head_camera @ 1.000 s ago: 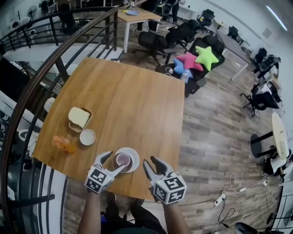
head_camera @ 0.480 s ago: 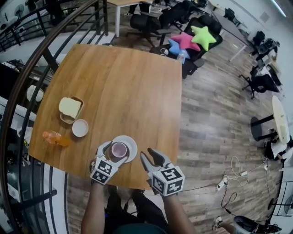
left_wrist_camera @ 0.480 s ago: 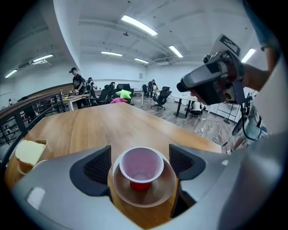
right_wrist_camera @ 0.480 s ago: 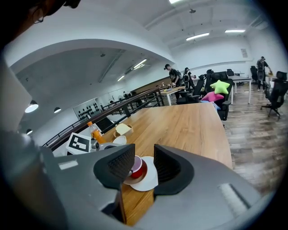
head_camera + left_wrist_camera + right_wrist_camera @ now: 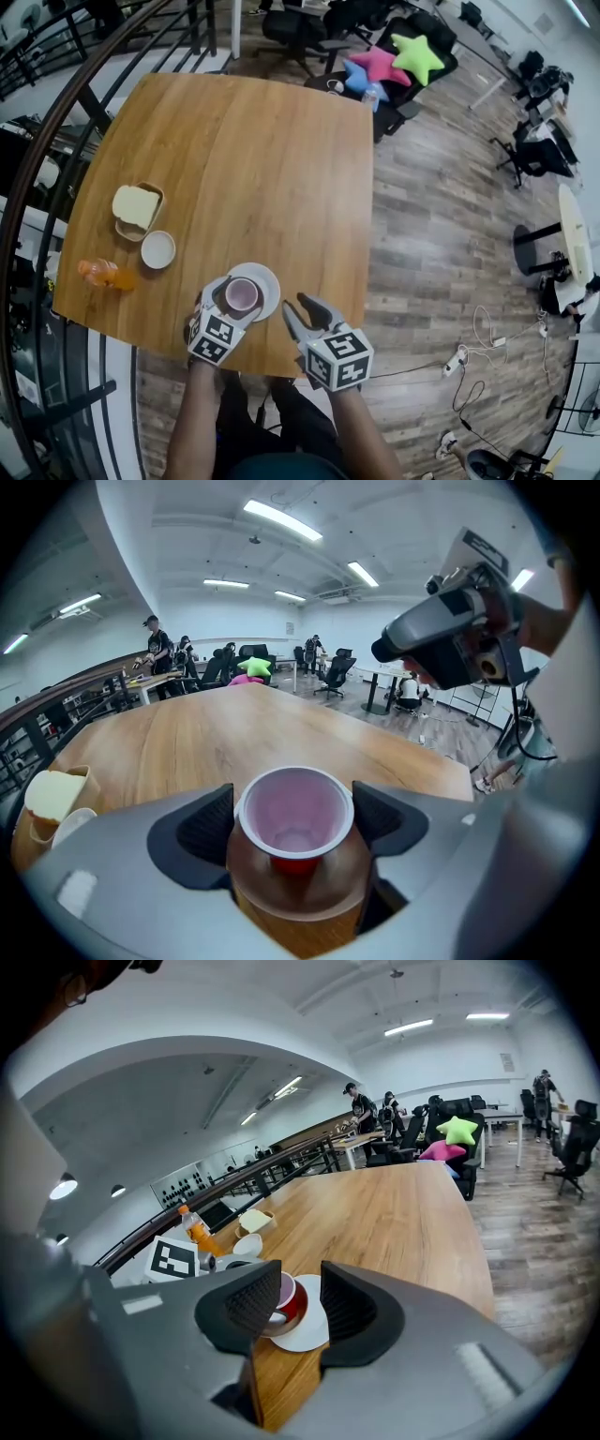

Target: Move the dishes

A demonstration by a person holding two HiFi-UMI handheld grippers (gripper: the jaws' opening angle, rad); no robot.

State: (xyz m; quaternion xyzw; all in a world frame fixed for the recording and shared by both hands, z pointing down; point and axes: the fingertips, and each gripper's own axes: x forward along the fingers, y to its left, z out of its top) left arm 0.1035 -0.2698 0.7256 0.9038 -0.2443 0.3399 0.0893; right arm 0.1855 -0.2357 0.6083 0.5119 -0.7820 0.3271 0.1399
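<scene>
A red cup (image 5: 242,293) with a pale pink inside stands on a white plate (image 5: 265,281) near the front edge of the wooden table (image 5: 262,159). My left gripper (image 5: 234,298) straddles the cup, one jaw on each side close to the rim, and looks open. In the left gripper view the cup (image 5: 295,813) fills the gap of the left gripper (image 5: 295,819), with a brown rounded base under it. My right gripper (image 5: 301,310) hangs open just right of the plate, nothing in it. The right gripper view shows the cup (image 5: 286,1299) and plate (image 5: 305,1330) beyond its jaws.
At the table's left side are a brown bowl holding bread (image 5: 137,208), a small white bowl (image 5: 157,249) and an orange bottle (image 5: 103,274). A dark railing (image 5: 56,122) curves along the left. Office chairs and star cushions (image 5: 417,56) stand beyond the far edge.
My left gripper has moved forward from just behind the cup until its jaws flank it. The right gripper has stayed beside the plate. The head view has shifted a little.
</scene>
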